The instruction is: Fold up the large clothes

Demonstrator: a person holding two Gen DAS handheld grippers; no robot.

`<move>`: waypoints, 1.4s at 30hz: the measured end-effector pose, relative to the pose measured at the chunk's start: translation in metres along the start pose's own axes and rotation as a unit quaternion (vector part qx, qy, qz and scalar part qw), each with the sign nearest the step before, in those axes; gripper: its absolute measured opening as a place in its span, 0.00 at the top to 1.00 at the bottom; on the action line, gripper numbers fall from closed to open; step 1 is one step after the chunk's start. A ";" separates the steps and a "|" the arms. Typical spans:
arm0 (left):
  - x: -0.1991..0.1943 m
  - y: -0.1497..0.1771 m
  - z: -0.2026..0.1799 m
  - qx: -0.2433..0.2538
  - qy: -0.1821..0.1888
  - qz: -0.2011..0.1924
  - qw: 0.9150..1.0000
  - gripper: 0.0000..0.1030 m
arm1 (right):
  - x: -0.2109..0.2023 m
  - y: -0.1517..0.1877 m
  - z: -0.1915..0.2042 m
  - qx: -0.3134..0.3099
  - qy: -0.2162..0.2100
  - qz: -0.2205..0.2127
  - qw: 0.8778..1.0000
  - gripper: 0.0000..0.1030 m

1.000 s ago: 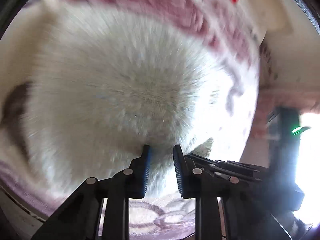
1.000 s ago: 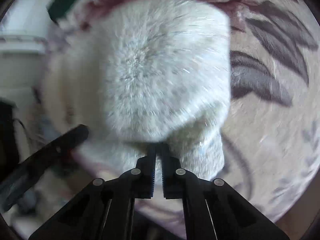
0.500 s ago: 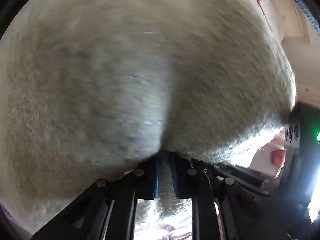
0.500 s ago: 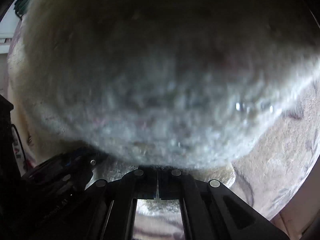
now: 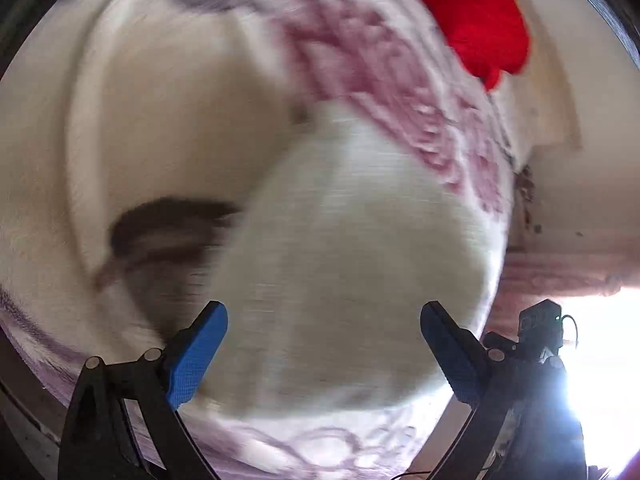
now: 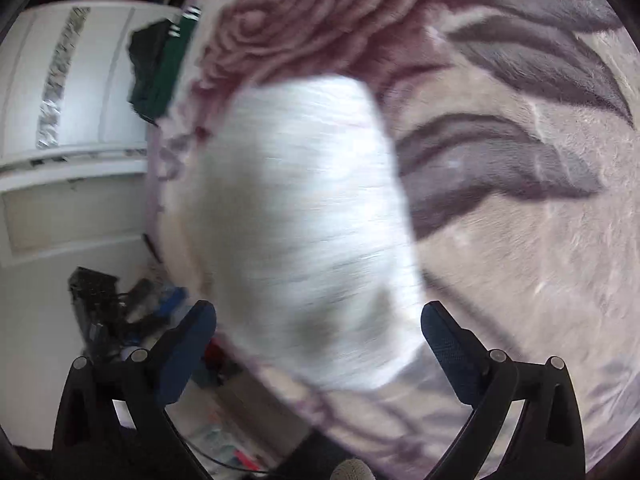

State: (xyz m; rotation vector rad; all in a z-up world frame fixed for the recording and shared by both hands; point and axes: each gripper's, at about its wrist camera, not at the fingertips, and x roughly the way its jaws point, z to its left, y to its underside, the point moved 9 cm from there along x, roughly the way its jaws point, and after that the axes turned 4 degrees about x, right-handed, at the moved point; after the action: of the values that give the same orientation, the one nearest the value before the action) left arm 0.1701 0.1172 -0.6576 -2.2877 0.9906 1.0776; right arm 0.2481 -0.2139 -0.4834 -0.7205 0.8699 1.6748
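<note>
A fluffy white garment [image 5: 352, 256] lies in a folded bundle on a flowered blanket [image 5: 380, 64]; it also shows in the right wrist view [image 6: 304, 216], blurred by motion. My left gripper [image 5: 322, 320] is open and empty, its blue pads [image 5: 196, 352] spread wide just short of the bundle. My right gripper [image 6: 318, 320] is open and empty too, its fingers [image 6: 448, 348] on either side of the bundle's near end, not touching it.
A red cloth [image 5: 476, 16] lies at the blanket's far edge. The blanket's rose and leaf pattern [image 6: 500, 152] fills the right side. A dark green garment [image 6: 160, 68] hangs by white cupboard doors [image 6: 72, 92]. Clutter [image 6: 120, 304] lies on the floor at left.
Both grippers were shut on the white garment and lifting it close to the cameras. Now both have opened and let it go, and it lies on the blanket.
</note>
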 end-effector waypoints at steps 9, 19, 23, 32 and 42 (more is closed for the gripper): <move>0.055 0.028 0.022 0.000 0.076 0.058 0.995 0.03 | 0.098 -0.037 -0.039 0.026 -0.207 0.104 0.972 0.00; 0.047 0.029 -0.005 0.026 0.094 0.038 0.995 0.12 | 0.111 -0.046 -0.002 0.039 -0.246 0.103 0.963 0.11; 0.047 0.032 -0.019 0.025 0.107 0.041 0.993 0.17 | 0.078 -0.047 -0.005 0.057 -0.269 0.072 0.959 0.22; 0.070 0.016 -0.023 0.012 0.136 0.041 0.990 0.24 | 0.122 -0.057 0.009 0.045 -0.236 0.106 0.965 0.00; 0.052 0.008 -0.055 0.016 0.161 0.028 0.986 0.24 | 0.081 -0.037 -0.010 0.031 -0.300 0.073 0.951 0.23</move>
State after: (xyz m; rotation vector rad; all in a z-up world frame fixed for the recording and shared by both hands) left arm 0.2142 0.0554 -0.6657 -2.4693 1.1910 0.7171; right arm 0.2634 -0.1737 -0.5621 -0.0784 0.5416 1.8410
